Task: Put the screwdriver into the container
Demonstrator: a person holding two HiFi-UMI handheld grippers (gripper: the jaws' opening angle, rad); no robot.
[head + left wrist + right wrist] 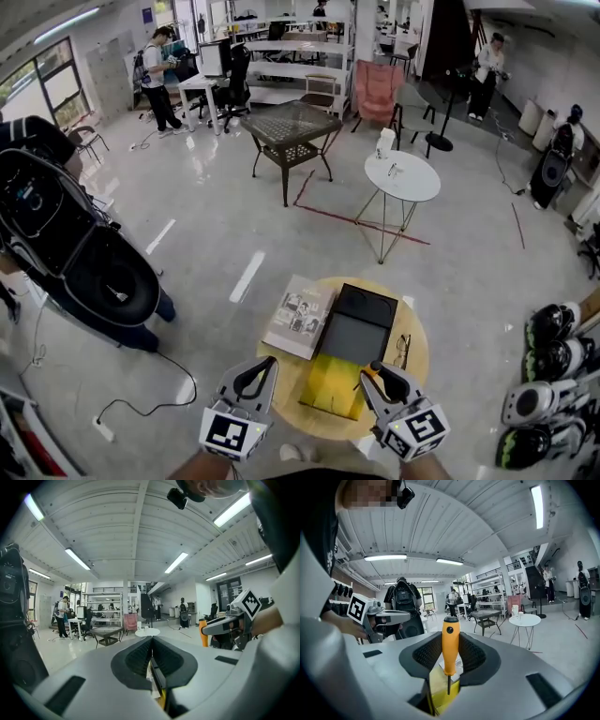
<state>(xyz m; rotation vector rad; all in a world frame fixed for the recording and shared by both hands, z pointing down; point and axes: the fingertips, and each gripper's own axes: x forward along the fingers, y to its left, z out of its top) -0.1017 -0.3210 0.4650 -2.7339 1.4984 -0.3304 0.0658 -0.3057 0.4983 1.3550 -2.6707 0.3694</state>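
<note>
Round wooden table (419, 354) carries the black container (356, 323), farther out than both grippers. Right gripper (450, 654) clamps the orange screwdriver (450, 634) upright; left gripper (151, 643) is closed, empty. Released early, it could land on the near yellow block (333, 384) instead.

Round wooden tabletop (417, 328) at lower centre of frame, booklet (301, 316) lying flat on its left part, black container (356, 323) at the middle, yellow flat box (334, 384) just below it, eyeglasses (402, 350) near the right edge.
</note>
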